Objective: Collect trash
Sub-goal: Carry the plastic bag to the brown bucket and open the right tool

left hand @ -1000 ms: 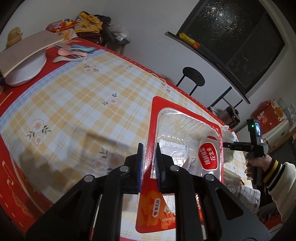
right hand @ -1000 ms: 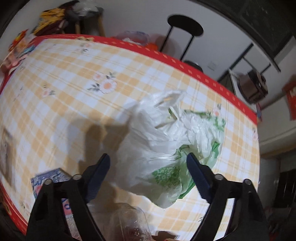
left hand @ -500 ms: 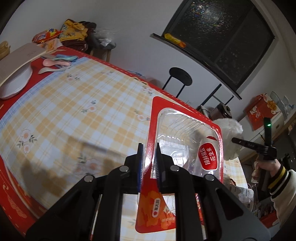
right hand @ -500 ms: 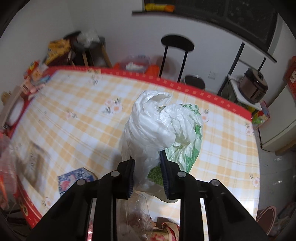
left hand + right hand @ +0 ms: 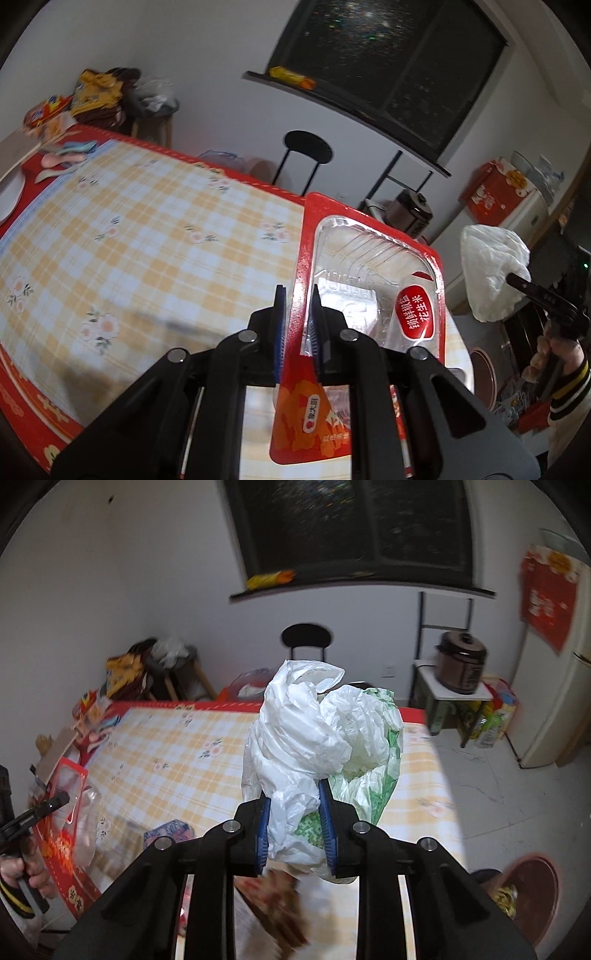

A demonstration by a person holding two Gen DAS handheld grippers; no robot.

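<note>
The checked tablecloth [image 5: 147,236] serves as the landmark. At its far left edge lie pastel spoons [image 5: 70,153] and part of a white plate [image 5: 9,199]; beyond that corner a stool carries a heap of yellow and dark clothes [image 5: 99,96]. Behind the cloth's far edge stands a black round stool [image 5: 308,146], and right of it, off the table, a dark rice cooker [image 5: 412,212].

Above the cloth's near right part, lifted off it, the left gripper [image 5: 297,321] pinches the red rim of an empty clear snack tray [image 5: 369,280]; its blue-padded fingers [image 5: 279,325] stand narrow with only the thin card rim between them. The tray hangs upright, its red label facing the camera.

Right of the table's edge, the right gripper [image 5: 294,830] clamps a crumpled white and green plastic bag [image 5: 317,746], fingers [image 5: 263,834] closed to a narrow gap on the bag's bunched neck. The bag is held in the air above the cloth's near right side. Below it, on the cloth, lies a small blue patterned packet [image 5: 168,832], with blurred wrappers [image 5: 273,893] nearest the camera. On the floor past the table's right edge sits a reddish-brown basin [image 5: 532,893].
</note>
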